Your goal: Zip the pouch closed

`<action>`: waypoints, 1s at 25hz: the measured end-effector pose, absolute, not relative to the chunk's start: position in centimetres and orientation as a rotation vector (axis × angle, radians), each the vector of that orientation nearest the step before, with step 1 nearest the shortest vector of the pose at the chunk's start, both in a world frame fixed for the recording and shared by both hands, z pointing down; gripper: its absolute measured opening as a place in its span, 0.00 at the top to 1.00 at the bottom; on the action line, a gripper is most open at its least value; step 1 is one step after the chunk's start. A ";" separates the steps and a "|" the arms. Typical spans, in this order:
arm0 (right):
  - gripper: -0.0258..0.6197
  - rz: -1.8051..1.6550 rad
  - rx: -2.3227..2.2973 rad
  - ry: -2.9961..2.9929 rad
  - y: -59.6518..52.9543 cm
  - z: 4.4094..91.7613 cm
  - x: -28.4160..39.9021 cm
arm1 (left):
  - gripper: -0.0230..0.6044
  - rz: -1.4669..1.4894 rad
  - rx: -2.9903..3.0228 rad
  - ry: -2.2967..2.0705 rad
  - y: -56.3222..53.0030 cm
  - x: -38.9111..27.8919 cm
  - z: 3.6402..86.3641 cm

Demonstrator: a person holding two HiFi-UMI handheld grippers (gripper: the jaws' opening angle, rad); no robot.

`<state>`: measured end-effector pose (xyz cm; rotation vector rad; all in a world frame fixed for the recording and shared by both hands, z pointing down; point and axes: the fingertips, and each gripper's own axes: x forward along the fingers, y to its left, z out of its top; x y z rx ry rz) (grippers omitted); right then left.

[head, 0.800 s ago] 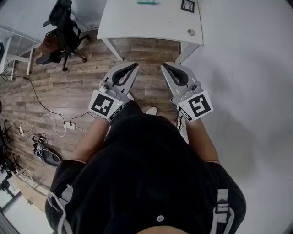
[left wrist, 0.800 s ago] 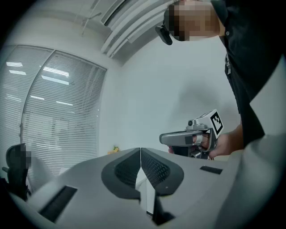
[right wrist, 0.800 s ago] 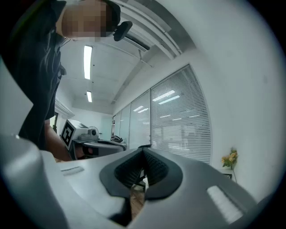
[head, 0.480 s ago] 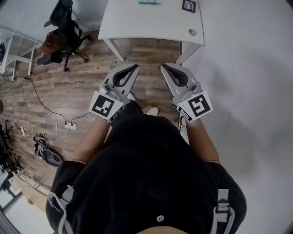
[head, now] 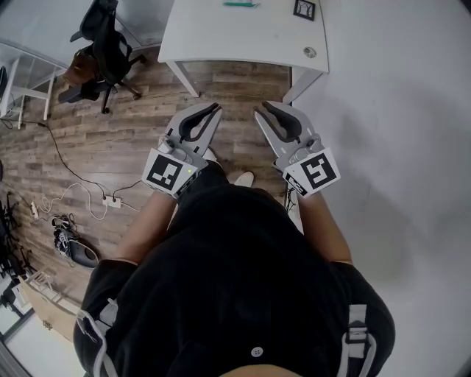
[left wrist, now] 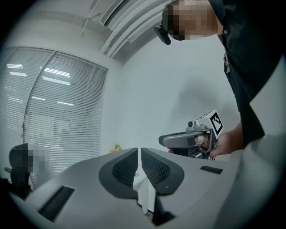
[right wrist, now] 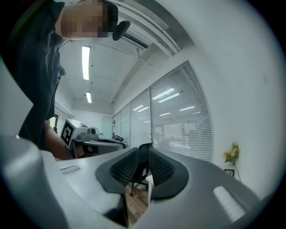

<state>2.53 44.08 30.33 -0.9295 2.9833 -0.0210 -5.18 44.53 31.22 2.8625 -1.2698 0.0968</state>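
I cannot make out a pouch in any view. I hold both grippers level in front of my body, above the wooden floor and short of a white table (head: 243, 37). My left gripper (head: 217, 109) has its jaws together with nothing between them; in the left gripper view (left wrist: 139, 154) only a hairline gap shows. My right gripper (head: 259, 110) has its jaws a little apart and empty; in the right gripper view (right wrist: 143, 150) a chair shows through the gap. Each gripper sees the other: the right gripper (left wrist: 187, 139) and the left gripper (right wrist: 96, 143).
On the table lie a thin teal item (head: 238, 4), a small dark frame (head: 302, 9) and a round object (head: 309, 52). A black office chair (head: 103, 51) stands at the left. Cables and a power strip (head: 110, 200) lie on the floor. A white wall fills the right.
Both grippers stay almost in place. The right gripper's tip has drifted slightly left and down in the head view.
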 end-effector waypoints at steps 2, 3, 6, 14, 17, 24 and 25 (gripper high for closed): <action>0.80 -0.018 -0.941 2.978 43.9 30.3 2.8 | 0.88 0.092 2.855 -1.278 44.4 -5.2 31.3; 0.77 -0.018 -0.946 2.976 43.8 30.3 2.9 | 0.84 0.088 2.855 -1.281 44.3 -5.2 31.3; 0.68 -0.024 -0.952 2.978 43.8 30.1 3.1 | 0.75 0.045 2.869 -1.280 44.3 -5.0 30.6; 0.54 -0.065 -0.937 2.989 43.1 30.2 3.2 | 0.56 0.102 2.847 -1.256 43.8 -4.6 30.8; 0.52 -0.072 -0.936 2.994 42.1 30.4 3.0 | 0.55 0.114 2.854 -1.256 43.0 -4.9 30.9; 0.52 -0.081 -0.961 3.010 38.7 31.3 1.7 | 0.54 0.096 2.820 -1.247 39.1 -6.2 31.5; 0.52 -0.083 -0.971 3.011 38.1 31.4 1.4 | 0.54 0.094 2.822 -1.239 38.3 -6.5 31.6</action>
